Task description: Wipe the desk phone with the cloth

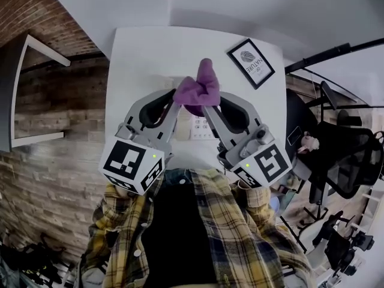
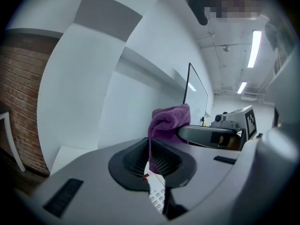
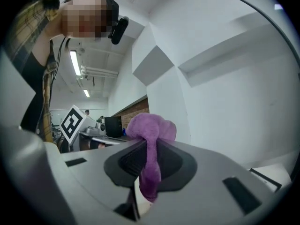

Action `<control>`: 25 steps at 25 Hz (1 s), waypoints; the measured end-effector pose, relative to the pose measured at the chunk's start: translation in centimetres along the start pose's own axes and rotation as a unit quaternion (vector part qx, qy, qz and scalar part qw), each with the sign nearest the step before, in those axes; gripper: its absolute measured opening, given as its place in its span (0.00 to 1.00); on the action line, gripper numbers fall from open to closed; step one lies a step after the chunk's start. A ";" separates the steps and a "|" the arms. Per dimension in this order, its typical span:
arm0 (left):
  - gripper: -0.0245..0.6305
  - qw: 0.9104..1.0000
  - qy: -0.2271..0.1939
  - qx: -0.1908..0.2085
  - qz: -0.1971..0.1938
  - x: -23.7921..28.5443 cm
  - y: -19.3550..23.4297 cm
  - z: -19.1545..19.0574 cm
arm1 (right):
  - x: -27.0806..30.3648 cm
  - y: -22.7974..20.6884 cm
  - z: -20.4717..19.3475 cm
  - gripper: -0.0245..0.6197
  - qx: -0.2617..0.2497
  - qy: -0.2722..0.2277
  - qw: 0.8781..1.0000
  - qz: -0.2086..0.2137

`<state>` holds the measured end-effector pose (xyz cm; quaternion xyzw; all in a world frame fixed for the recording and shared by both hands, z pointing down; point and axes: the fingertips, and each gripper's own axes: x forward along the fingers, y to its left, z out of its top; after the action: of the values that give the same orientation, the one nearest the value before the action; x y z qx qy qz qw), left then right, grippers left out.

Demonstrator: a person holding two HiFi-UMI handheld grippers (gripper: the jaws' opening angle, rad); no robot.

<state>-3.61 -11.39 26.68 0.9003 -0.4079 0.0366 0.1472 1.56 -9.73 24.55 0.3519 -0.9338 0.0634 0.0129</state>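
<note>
Centre of frame: my left claw (image 1: 178, 98) and right claw (image 1: 208, 105) are each pinched shut on one purple cloth (image 1: 203, 80). I hold it bunched between them, probably to re-gather it. The desk phone (image 1: 200, 126) lies just beneath on the white desk (image 1: 138, 59).
</note>
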 end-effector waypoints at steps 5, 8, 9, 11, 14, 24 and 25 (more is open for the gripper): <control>0.07 1.000 -0.005 -0.005 -0.002 -0.7 -0.2 0.1 | -0.4 0.1 0.7 0.13 0.008 -0.014 1.000 0.008; 0.06 1.000 -0.013 -0.006 -0.005 -1.1 -0.2 0.3 | -0.6 0.1 1.0 0.13 0.009 -0.020 1.000 0.005; 0.06 1.000 -0.015 -0.005 -0.005 -1.2 -0.2 0.3 | -0.6 0.1 1.0 0.13 0.009 -0.020 1.000 0.004; 0.06 1.000 -0.018 -0.003 -0.008 -1.3 -0.3 0.4 | -0.7 0.0 0.9 0.13 0.008 -0.020 1.000 0.001; 0.06 1.000 -0.022 0.001 -0.013 -1.3 -0.7 0.6 | -0.8 -0.2 0.8 0.13 0.010 -0.019 1.000 -0.004; 0.06 0.999 -0.032 -0.002 -0.014 -1.4 -0.4 0.9 | -1.0 -0.5 0.6 0.13 0.013 -0.020 1.000 -0.013; 0.06 0.999 -0.033 -0.003 -0.013 -1.4 -0.4 0.9 | -1.0 -0.5 0.6 0.13 0.014 -0.020 1.000 -0.014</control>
<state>-4.34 -10.37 25.50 0.9059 -0.4009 0.0041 0.1366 2.64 -9.53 23.96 0.3659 -0.9280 0.0693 -0.0098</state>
